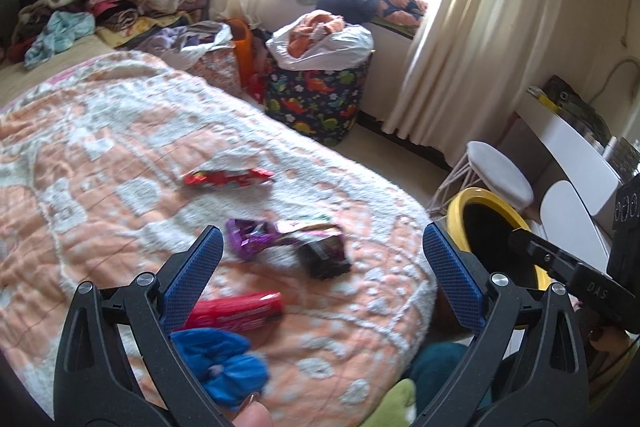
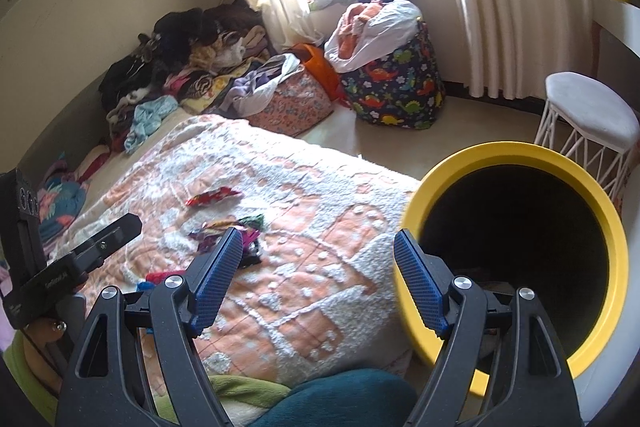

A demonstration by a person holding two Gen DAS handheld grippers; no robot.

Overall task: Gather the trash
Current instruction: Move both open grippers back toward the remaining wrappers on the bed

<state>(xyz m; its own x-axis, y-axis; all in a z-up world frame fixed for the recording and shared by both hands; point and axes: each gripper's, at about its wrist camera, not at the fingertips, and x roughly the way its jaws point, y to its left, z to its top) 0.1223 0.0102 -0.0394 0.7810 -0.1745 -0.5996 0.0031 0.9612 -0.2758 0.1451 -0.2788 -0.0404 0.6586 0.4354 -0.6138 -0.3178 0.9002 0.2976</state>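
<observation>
Both tools are carried empty above the bed. The left gripper [image 1: 320,267] has its jaws spread wide with nothing between them, and it points down at the litter on the orange-and-white blanket [image 1: 100,167]. The right gripper [image 2: 318,273] is likewise spread and empty, hanging between the blanket's edge and the bin.

The trash lies loose on the blanket: a red wrapper [image 1: 228,178] farthest off, a purple wrapper [image 1: 252,238] touching a dark packet [image 1: 326,255], a red tube-shaped pack [image 1: 240,309] near the left jaw, and a crumpled blue item [image 1: 224,363] closest in. None is gripped.

The yellow-rimmed bin [image 2: 516,149] stands on the floor just beside the bed's corner, probably placed there so that pieces can be dropped in with a short carry. Its interior is dark; something pale lies at the bottom, but what it is cannot be made out.

The dinosaur-print hamper [image 2: 396,95] holds a white bag stuffed with orange cloth, apparently laundry rather than trash.
</observation>
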